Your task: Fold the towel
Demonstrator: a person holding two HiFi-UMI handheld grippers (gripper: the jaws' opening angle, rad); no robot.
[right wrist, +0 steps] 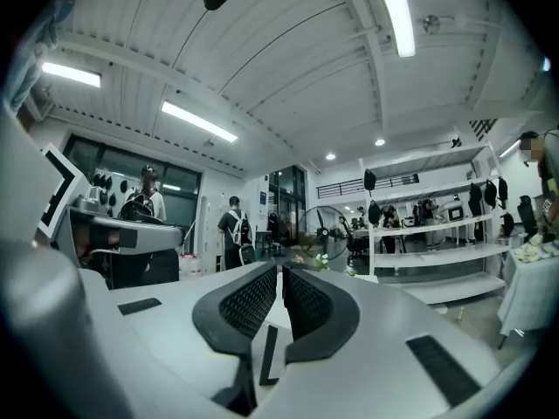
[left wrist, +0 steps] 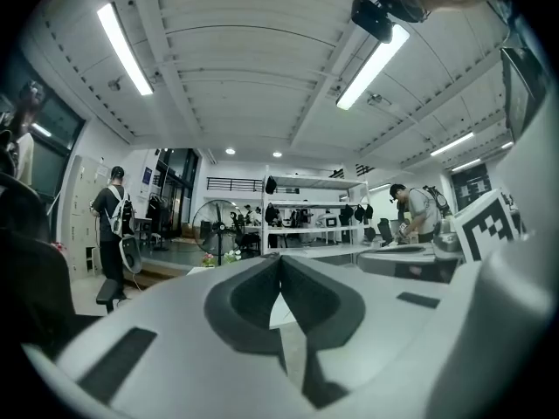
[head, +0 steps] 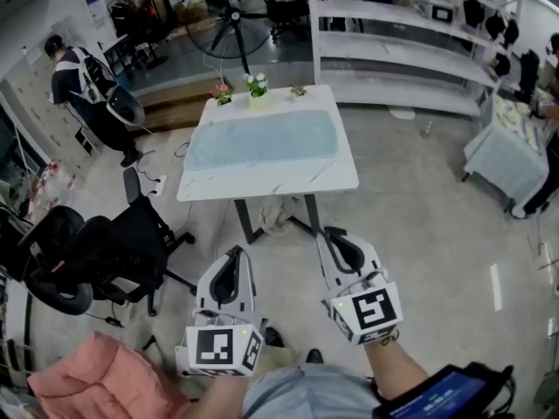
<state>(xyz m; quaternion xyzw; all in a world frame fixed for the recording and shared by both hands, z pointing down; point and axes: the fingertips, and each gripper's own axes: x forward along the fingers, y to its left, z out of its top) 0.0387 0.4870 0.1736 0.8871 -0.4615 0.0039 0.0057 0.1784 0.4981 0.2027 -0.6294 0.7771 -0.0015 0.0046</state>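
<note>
A light blue towel (head: 262,138) lies spread flat on a white table (head: 262,186) some way ahead of me in the head view. Both grippers are held level in front of my body, well short of the table, above the floor. My left gripper (head: 235,251) has its fingertips together and nothing between them; in its own view the left gripper (left wrist: 279,260) points toward the table. My right gripper (head: 328,232) is also shut and empty; in its own view the right gripper (right wrist: 281,271) shows only a hairline slit between the pads.
Small flower pots (head: 256,85) stand at the table's far edge. A black office chair (head: 96,251) and a pink cloth (head: 96,382) are at my left. A fan (head: 231,16), white shelving (head: 402,51) and a person (head: 83,85) stand beyond. A rag (head: 279,212) lies under the table.
</note>
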